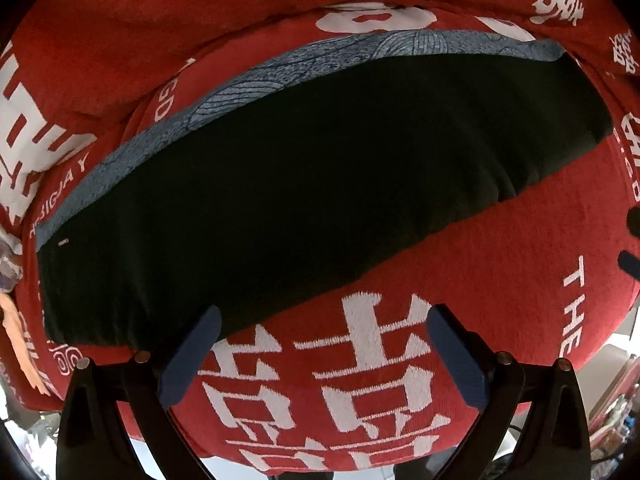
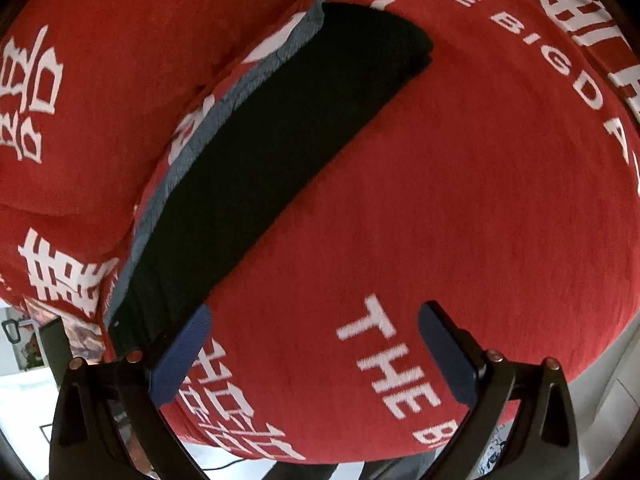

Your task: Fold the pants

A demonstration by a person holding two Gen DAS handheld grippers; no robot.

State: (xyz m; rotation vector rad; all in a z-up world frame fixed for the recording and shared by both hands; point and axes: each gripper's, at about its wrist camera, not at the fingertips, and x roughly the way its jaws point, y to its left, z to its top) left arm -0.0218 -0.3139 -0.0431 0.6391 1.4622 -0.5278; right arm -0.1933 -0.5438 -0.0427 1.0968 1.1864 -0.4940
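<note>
A: How do the dark, nearly black knit pants point(image 1: 288, 200) look?

B: Folded into one long, narrow band lying flat on the red cloth cover with white printed characters and letters point(image 1: 500, 240). Along the band's far edge runs a grey-blue strip with a fine line pattern point(image 1: 248, 80); it may be a lining or a second layer, the view is too warped to say. In the right wrist view the band's far end shows doubled layers, one edge stacked on another.

A: Where does the band sit against the grippers?

B: In the left wrist view it runs slantwise from lower left to upper right, its near corner just beside the left gripper point(image 1: 322, 354), by the left-hand finger. In the right wrist view the same holds for the right gripper point(image 2: 314, 350).

A: And the jaws?

B: Both pairs stand wide apart, blue pads showing, with nothing between them but red cloth.

A: Anything around it?

B: The red cover rises in a rounded fold behind the pants point(image 1: 140, 40). Past its edges there is blurred clutter: something pale orange at the left edge point(image 1: 20, 336) and coloured items at the lower right, too small to tell. Nothing lies on top of the pants.
</note>
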